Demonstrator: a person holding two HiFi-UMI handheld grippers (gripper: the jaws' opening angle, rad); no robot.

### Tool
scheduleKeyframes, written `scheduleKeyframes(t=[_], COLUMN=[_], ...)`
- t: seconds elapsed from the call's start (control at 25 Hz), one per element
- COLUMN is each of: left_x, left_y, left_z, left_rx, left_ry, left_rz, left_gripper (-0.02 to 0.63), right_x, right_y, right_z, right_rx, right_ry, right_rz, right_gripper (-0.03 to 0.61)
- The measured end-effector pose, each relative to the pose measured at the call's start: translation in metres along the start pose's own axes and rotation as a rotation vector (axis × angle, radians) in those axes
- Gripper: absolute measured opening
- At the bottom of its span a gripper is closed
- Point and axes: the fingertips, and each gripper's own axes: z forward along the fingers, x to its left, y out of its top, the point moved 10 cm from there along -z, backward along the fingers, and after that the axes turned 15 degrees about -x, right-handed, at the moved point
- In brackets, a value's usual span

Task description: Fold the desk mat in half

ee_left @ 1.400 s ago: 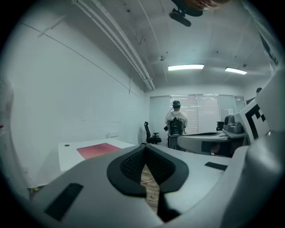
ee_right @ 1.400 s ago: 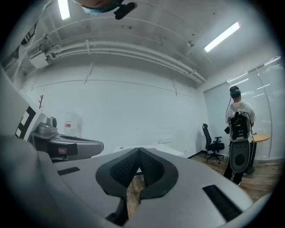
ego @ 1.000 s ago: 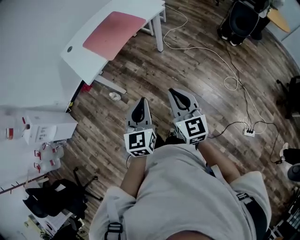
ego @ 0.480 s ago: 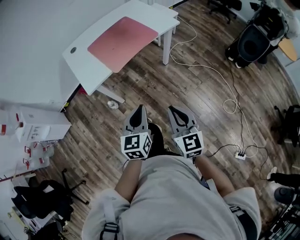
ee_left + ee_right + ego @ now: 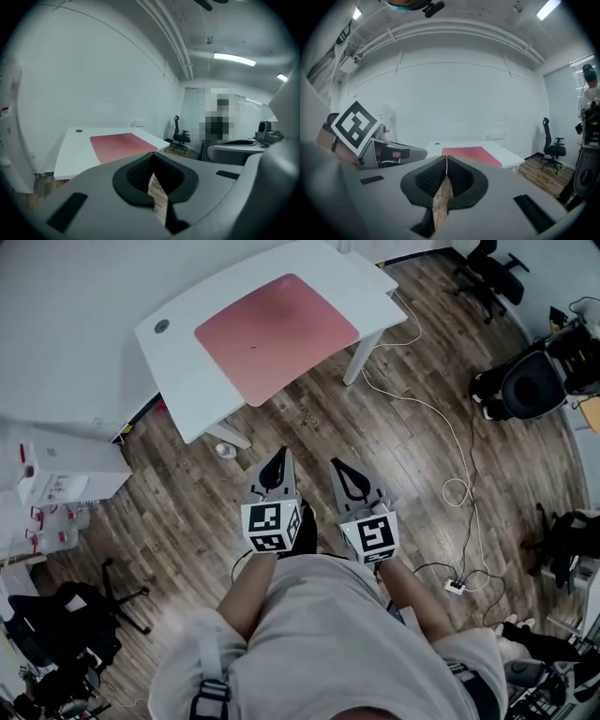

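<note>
Currently standing off from the work. Desk mat, pink, lies flat and unfolded on the white table, covering most of the top. A small round grommet sits at the table's far left corner, clear of the mat. The table is well ahead of both tools, with bare wooden floor between.

Left tool: jaws together, nothing in them; only floor shows through the slit behind the pads. Right tool: the same, jaws pressed tip to tip, empty. Both are held close to the body, side by side, pointing roughly toward the table's near edge.

Task judged not begun: no fold, no corner lifted.

Risks from here:
- White cable trails over the floor from beside the table's right leg to a power strip; a step to the right could snag it
- Both tools are closed; reaching the mat this way means pushing it, not gripping it. They need to open before contact
- Mat looks thin and lies flush, so a jaw may skid over the edge or shove the mat across the smooth top instead of getting under it
- Table stands at an angle to the person; taking two corners unevenly would give a skewed fold
- Office chair crowds the right side, leaving less room to move round
</note>
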Motion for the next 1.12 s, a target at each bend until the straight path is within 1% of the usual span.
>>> scheduleKeyframes(t=[0.16,0.32,0.44,0.68,0.84,1.0,1.12], left_x=[0.039,0.087,0.099,0.124,0.139,0.158,0.157], left_y=[-0.007,-0.013,-0.02,-0.043,-0.06,-0.078,-0.089], left_z=[0.037,0.061,0.077,0.094,0.101,0.106,0.118], left_rx=[0.026,0.035,0.035,0.088,0.108,0.087,0.082], left_ry=[0.053,0.099,0.128,0.198,0.234,0.305,0.345], left_rz=[-0.054,-0.104,-0.13,-0.191,-0.206,-0.239,-0.262], left_gripper=[0.009,0.009,0.009,0.009,0.009,0.009,0.009], right_x=[-0.011,-0.001,-0.01,-0.014,-0.014,-0.006,-0.014], right_y=[-0.01,-0.022,-0.029,-0.037,-0.047,-0.057,-0.057], right_z=[0.058,0.115,0.134,0.167,0.194,0.216,0.225], right_rx=[0.049,0.12,0.171,0.209,0.228,0.257,0.273], right_ry=[0.035,0.101,0.142,0.226,0.272,0.38,0.46], right_rz=[0.007,0.009,-0.007,-0.015,-0.012,-0.052,-0.075], right_gripper=[0.04,0.04,0.04,0.04,0.04,0.04,0.04])
